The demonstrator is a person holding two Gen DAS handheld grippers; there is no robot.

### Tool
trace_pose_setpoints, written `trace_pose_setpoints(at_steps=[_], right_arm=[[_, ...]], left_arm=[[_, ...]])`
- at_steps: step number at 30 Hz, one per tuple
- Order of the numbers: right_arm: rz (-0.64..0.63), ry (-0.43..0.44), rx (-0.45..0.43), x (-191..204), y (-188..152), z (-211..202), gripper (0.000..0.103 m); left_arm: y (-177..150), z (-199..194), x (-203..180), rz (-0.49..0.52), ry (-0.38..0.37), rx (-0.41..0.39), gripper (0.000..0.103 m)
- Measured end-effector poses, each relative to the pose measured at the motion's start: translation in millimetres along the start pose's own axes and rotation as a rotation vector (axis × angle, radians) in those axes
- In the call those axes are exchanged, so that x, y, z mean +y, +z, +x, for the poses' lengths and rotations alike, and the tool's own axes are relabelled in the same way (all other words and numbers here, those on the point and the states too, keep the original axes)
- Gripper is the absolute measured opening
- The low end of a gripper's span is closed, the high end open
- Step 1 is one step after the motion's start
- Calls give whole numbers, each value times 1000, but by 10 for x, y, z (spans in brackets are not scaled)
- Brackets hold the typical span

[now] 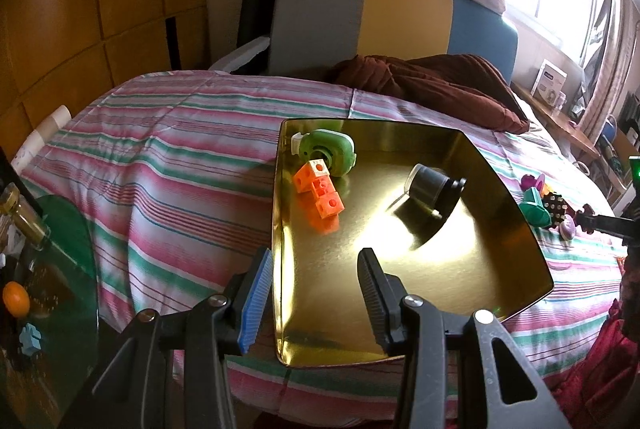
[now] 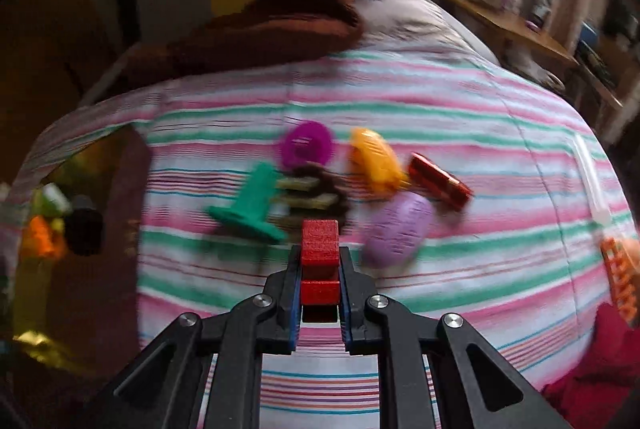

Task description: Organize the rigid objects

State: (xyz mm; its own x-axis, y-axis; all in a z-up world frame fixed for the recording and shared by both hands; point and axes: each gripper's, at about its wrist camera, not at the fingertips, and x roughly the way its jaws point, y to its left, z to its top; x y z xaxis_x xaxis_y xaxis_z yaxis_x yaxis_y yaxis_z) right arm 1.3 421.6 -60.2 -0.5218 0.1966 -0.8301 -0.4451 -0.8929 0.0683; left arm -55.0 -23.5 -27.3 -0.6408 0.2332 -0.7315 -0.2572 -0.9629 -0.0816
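Observation:
On the striped bedspread (image 1: 180,157) lies a gold tray (image 1: 460,253) holding a green round piece (image 1: 330,153), joined orange cubes (image 1: 320,193) and a dark cylinder (image 1: 434,187). My left gripper (image 1: 314,297) is open and straddles the tray's near left rim, its pads clear of the rim. My right gripper (image 2: 320,263) is shut on a red block (image 2: 320,249), held above the bedspread (image 2: 440,289). Just beyond it lie a teal flanged piece (image 2: 248,213), a purple disc (image 2: 306,145), an orange oval (image 2: 374,161), a red ribbed bar (image 2: 438,181) and a lilac oval (image 2: 398,229). The gold tray (image 2: 36,345) shows at far left.
A brown pillow (image 1: 432,81) lies at the bed's far side before a grey, yellow and blue headboard (image 1: 384,17). A green glass table (image 1: 60,269) with small items stands at the left. An orange lattice piece (image 2: 620,277) lies at the right edge. Shelves stand by the window.

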Motion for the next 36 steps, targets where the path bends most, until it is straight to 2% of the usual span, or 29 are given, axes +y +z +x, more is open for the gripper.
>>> trace_pose_setpoints(at_steps=[5, 11, 21, 30, 36], right_arm=[[-58, 113, -27, 410, -43, -125, 15], [-200, 248, -40, 1044, -155, -276, 15], [-372, 470, 29, 2116, -431, -283, 15], [-447, 557, 98, 2935, -707, -46, 15], [-464, 609, 175, 3321, -875, 173, 15]], left_arm=[[-23, 2, 35, -5, 5, 5, 44], [-37, -2, 71, -15, 10, 7, 44], [-60, -29, 195, -42, 31, -1, 44], [-95, -12, 513, -110, 90, 7, 44], [-111, 8, 632, -132, 118, 7, 44]])
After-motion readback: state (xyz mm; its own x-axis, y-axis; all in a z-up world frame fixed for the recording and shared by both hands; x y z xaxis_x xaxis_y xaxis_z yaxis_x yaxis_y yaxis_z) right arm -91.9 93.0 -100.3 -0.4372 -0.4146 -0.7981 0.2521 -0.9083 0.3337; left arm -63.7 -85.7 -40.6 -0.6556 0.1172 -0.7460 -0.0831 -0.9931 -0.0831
